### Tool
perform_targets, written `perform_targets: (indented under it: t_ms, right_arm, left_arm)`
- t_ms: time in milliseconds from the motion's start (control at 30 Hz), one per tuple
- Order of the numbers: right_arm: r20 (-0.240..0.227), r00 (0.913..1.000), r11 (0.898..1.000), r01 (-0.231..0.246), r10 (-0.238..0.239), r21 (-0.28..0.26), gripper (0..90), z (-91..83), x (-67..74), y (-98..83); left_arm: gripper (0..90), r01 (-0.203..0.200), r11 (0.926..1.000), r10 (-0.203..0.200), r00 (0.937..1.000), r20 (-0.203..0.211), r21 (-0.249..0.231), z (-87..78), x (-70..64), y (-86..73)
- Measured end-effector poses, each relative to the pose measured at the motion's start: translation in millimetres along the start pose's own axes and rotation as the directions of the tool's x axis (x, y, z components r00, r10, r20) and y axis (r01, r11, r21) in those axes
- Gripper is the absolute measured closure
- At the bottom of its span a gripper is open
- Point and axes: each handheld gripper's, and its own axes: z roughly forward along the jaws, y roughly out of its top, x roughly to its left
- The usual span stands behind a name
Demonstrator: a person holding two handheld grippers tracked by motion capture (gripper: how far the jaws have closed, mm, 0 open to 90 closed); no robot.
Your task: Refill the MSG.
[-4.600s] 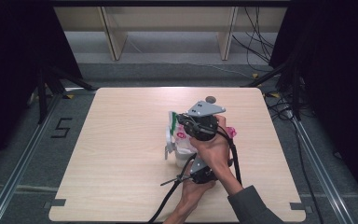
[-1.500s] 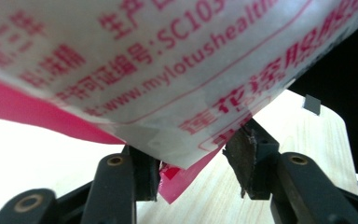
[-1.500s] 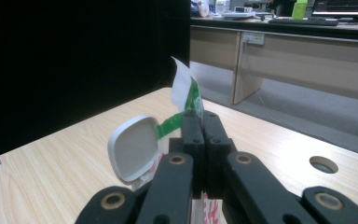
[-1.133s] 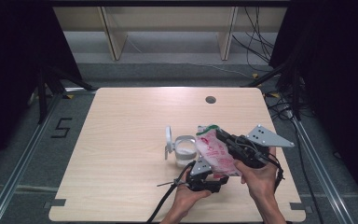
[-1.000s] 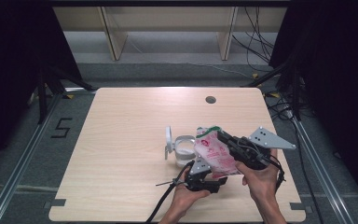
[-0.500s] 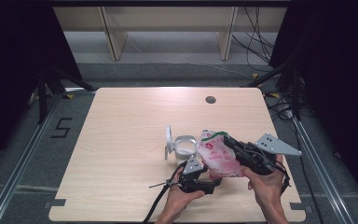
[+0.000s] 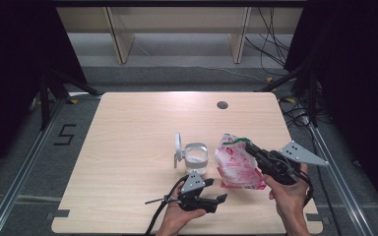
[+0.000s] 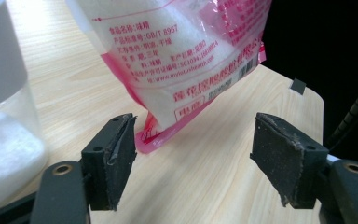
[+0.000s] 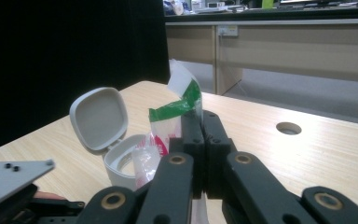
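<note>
A pink and white bag [image 7: 235,166] of white powder hangs upright, its bottom on or just above the table [image 7: 128,128]. My right gripper [image 7: 249,147] is shut on its green-banded top [image 9: 177,108]. A clear jar [image 7: 196,157] holding white powder stands just left of the bag, its grey flip lid [image 7: 178,146] swung open. My left gripper [image 7: 215,191] lies low near the front edge, pointing at the bag's bottom. Its jaws have just been opening and stand open [image 8: 193,154], with the bag's lower corner [image 8: 156,135] beyond them, untouched. The jar [image 8: 4,116] is at their left.
A round cable hole [image 7: 222,104] sits near the table's far edge. Wooden shelving [image 7: 177,29] stands beyond the table, and dark curtains flank both sides. Cables trail from both grippers toward the front edge.
My left gripper has let go of the bag's bottom and drawn back toward the front edge. The right gripper has carried the bag a little to the right.
</note>
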Motion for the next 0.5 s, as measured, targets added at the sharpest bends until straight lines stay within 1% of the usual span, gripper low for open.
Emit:
perform_targets:
  t_ms: [33,67,100,167,200,233,267,300,333,367,400,433,467,500]
  right_arm:
    - [0.004,1.0,1.0,-0.009,0.009,0.006,90.0,-0.8,-0.6,-0.3]
    - [0.009,0.9999,1.0,-0.014,0.014,0.001,90.0,-0.8,-0.8,-0.7]
    - [0.003,1.0,1.0,0.001,-0.001,-0.011,90.0,-0.2,-3.0,-0.9]
    - [0.007,0.9999,1.0,0.007,-0.007,-0.006,90.0,-1.1,-4.3,-1.7]
    - [0.023,0.9996,1.0,-0.016,0.016,0.003,90.0,-2.2,-3.0,-2.0]
    - [0.019,0.9998,1.0,-0.01,0.01,-0.004,90.0,-1.6,-4.6,-2.4]
    - [0.028,0.9996,1.0,0.008,-0.008,-0.004,90.0,-1.5,-7.1,-2.4]
    - [0.023,0.9997,1.0,0.003,-0.003,-0.003,90.0,-1.2,-8.4,-3.0]
    - [0.027,0.9996,1.0,-0.002,0.002,0.0,90.0,-1.5,-8.9,-3.6]
    - [0.034,0.9993,1.0,-0.018,0.017,0.01,90.0,-2.3,-9.0,-4.3]
    - [0.04,0.9992,1.0,-0.003,0.003,0.019,90.0,-2.5,-11.9,-4.7]
    - [0.047,0.9988,1.0,-0.014,0.012,0.022,90.0,-2.5,-13.8,-6.0]
    - [0.055,0.9985,1.0,-0.01,0.009,0.023,90.0,-2.6,-15.8,-7.1]
    - [0.054,0.9985,1.0,-0.003,0.001,0.029,90.0,-2.8,-18.5,-7.8]
  left_arm:
    - [29.2,-0.022,0.9997,0.022,0.9998,0.002,0.013,-1.9,1.7,-0.4]
    - [29.1,-0.006,1.0,0.006,1.0,0.004,-0.003,-2.8,-0.4,-1.0]
    - [29.1,-0.014,0.9999,0.014,0.9999,-0.007,0.004,-5.6,-0.3,-1.4]
    - [28.9,-0.031,0.9995,0.031,0.9995,-0.009,-0.003,-8.7,0.1,-2.0]
    - [28.9,-0.044,0.999,0.044,0.9987,-0.024,0.008,-11.3,0.6,-1.9]
    - [28.8,-0.028,0.9996,0.028,0.9993,-0.024,-0.006,-12.4,-0.5,-2.3]
    - [28.8,-0.037,0.9992,0.037,0.9992,-0.017,-0.012,-13.8,0.8,-2.5]
    - [28.8,-0.04,0.9992,0.04,0.9988,-0.027,-0.007,-15.6,0.4,-2.2]
    - [28.7,-0.046,0.9989,0.046,0.9987,-0.022,-0.008,-16.7,1.4,-2.4]
    - [28.6,-0.044,0.9989,0.044,0.9984,-0.035,-0.012,-18.0,0.7,-2.2]
    - [28.3,-0.048,0.9987,0.047,0.9985,-0.029,-0.019,-18.7,2.2,-2.5]
    - [28.3,-0.054,0.9985,0.054,0.9976,-0.043,-0.009,-20.9,2.4,-2.5]
    - [28.3,-0.053,0.9985,0.052,0.9978,-0.042,-0.016,-21.6,2.6,-3.0]
    - [28.3,-0.063,0.998,0.063,0.9968,-0.05,-0.006,-23.7,2.8,-3.1]
